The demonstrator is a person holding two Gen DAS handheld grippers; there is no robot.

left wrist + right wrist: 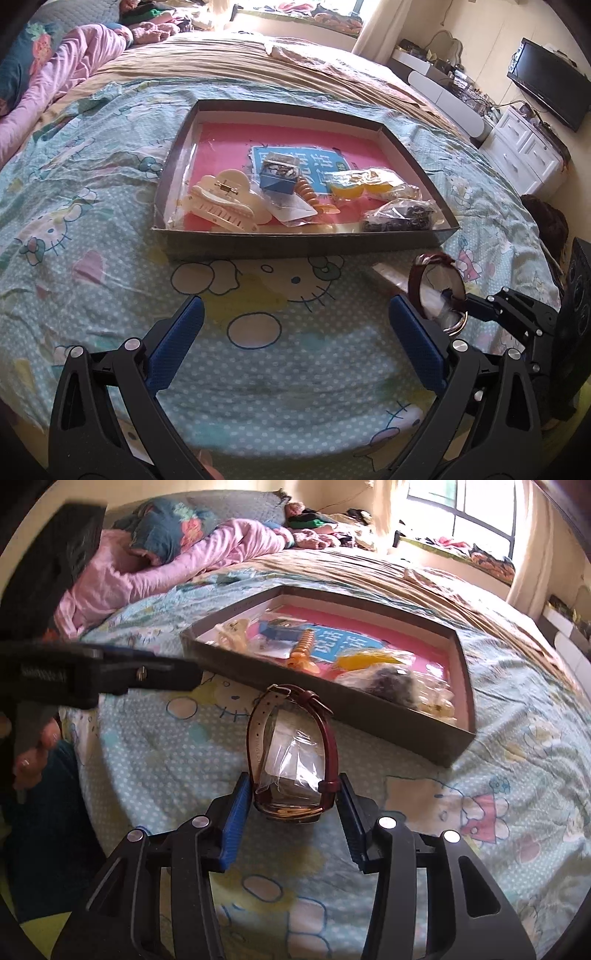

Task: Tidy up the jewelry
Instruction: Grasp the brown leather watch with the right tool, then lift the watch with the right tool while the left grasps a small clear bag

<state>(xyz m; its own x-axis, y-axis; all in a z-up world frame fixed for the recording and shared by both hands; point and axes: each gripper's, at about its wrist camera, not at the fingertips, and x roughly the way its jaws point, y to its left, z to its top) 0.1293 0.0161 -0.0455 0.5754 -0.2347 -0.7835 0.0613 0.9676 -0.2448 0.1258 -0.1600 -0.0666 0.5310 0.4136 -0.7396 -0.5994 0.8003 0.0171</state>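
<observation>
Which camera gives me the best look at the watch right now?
The right wrist view: the watch sits centred, case between the right gripper pads. The left wrist view shows it small, edge-on, partly hidden.

A home bedroom is showing here. A wide bed under a pale blue cartoon-cat sheet (110, 229) is filling the view, with a rumpled pink quilt (155, 565) lying toward its head. Beyond the bed a bright curtained window (465, 509) is letting in daylight; beside the bed a white drawer cabinet (524, 151) is standing beneath a black flat television (550, 83).
</observation>
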